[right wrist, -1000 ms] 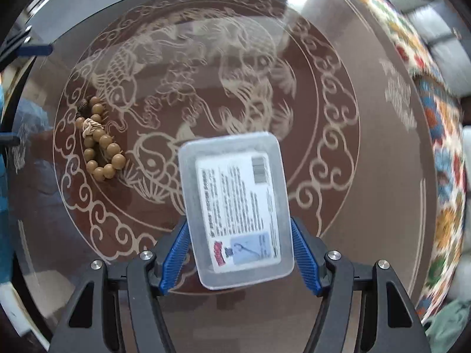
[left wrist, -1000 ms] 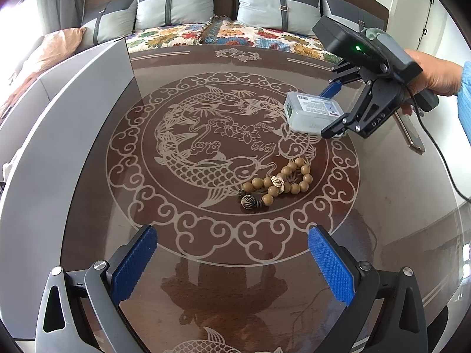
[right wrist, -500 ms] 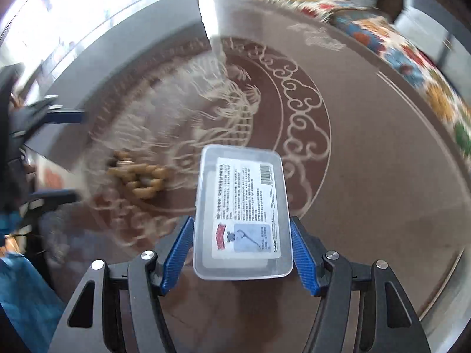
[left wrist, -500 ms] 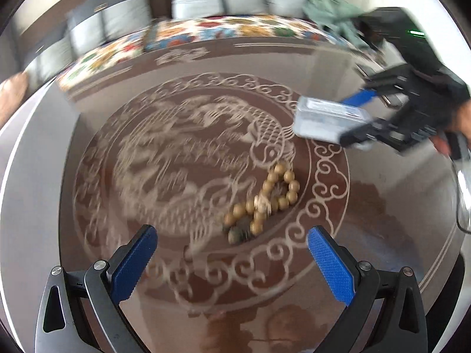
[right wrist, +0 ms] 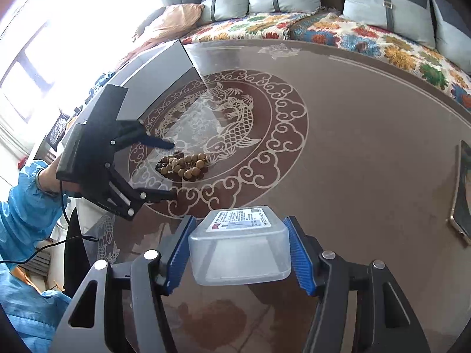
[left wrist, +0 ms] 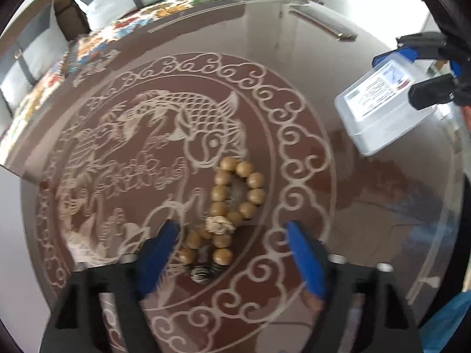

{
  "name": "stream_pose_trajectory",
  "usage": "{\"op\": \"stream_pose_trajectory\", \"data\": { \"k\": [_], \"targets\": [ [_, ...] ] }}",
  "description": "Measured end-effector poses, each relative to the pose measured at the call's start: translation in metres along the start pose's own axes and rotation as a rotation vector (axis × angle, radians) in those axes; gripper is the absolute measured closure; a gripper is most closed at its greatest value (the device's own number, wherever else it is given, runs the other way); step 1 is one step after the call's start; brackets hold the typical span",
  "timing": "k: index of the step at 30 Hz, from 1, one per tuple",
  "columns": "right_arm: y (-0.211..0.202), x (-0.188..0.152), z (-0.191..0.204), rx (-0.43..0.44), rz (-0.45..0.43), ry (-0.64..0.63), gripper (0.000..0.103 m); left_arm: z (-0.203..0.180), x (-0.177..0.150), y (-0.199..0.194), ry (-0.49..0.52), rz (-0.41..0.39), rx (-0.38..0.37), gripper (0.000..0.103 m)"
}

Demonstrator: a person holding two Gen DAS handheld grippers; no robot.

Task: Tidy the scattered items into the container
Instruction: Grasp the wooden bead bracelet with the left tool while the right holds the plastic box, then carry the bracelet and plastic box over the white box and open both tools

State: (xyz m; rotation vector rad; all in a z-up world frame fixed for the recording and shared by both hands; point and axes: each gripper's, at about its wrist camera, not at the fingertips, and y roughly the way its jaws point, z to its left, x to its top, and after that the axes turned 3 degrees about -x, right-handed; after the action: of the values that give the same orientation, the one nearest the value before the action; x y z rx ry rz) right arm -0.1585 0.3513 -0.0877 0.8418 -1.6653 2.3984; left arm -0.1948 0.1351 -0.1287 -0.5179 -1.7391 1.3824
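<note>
A string of tan wooden beads (left wrist: 235,194) lies on the koi-patterned glass table (left wrist: 117,153). My left gripper (left wrist: 232,253) points down over it. Its jaws are closing, with the lower end of the bead string between the blue pads (left wrist: 306,261), which do not press on it. The right wrist view shows the same beads (right wrist: 184,166) between the left gripper's (right wrist: 169,170) fingers. My right gripper (right wrist: 240,247) is shut on a clear plastic box (right wrist: 240,250) with a printed label, its jaws still closing on it. The box (left wrist: 382,108) hangs tilted above the table's right side.
A phone (right wrist: 462,194) lies near the table's right edge. A sofa with a floral cover (right wrist: 338,32) and grey cushions runs along the far side. A grey panel (right wrist: 164,67) stands at the table's left. A blue sleeve (right wrist: 26,206) is at the left.
My left gripper has come down over the beads, rolled, and its jaws have narrowed around them. My right gripper has swung the box away towards the table's right side and turned.
</note>
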Motion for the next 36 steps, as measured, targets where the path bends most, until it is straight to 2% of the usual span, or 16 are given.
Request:
{"op": "stream_pose_trajectory", "data": {
  "k": [1, 2, 5, 10, 13, 15, 22, 29, 34, 36],
  "targets": [
    [-0.005, -0.003, 0.001, 0.001, -0.012, 0.004, 0.043, 0.000, 0.000, -0.001, 0.000, -0.005, -0.007, 0.056],
    [-0.010, -0.007, 0.002, 0.003, -0.023, 0.009, 0.043, 0.000, 0.000, -0.002, -0.004, -0.007, -0.012, 0.076],
    [-0.015, -0.011, 0.004, 0.011, -0.038, 0.025, 0.043, 0.002, 0.001, -0.003, -0.035, -0.009, -0.014, 0.078],
    [-0.011, -0.021, 0.003, -0.020, -0.002, 0.007, 0.043, -0.001, -0.006, -0.007, -0.095, -0.030, -0.030, 0.080],
    [-0.002, -0.025, 0.014, -0.091, 0.076, -0.121, 0.041, -0.006, -0.011, -0.012, -0.109, -0.059, -0.037, 0.083],
    [0.004, -0.029, 0.020, -0.120, 0.098, -0.172, 0.040, -0.006, -0.013, -0.016, -0.133, -0.082, -0.054, 0.091],
    [0.022, -0.037, 0.028, -0.113, 0.105, -0.165, 0.040, -0.006, -0.015, -0.016, -0.159, -0.096, -0.065, 0.092],
    [0.042, -0.044, 0.040, -0.154, 0.167, -0.212, 0.039, -0.013, -0.009, -0.013, -0.077, -0.077, 0.004, 0.091],
    [0.048, -0.048, 0.040, -0.166, 0.186, -0.213, 0.039, -0.015, -0.003, -0.009, 0.004, -0.021, 0.019, 0.085],
    [0.048, -0.050, 0.040, -0.169, 0.187, -0.216, 0.039, -0.019, -0.001, -0.005, 0.050, 0.006, 0.045, 0.075]
  ]
}}
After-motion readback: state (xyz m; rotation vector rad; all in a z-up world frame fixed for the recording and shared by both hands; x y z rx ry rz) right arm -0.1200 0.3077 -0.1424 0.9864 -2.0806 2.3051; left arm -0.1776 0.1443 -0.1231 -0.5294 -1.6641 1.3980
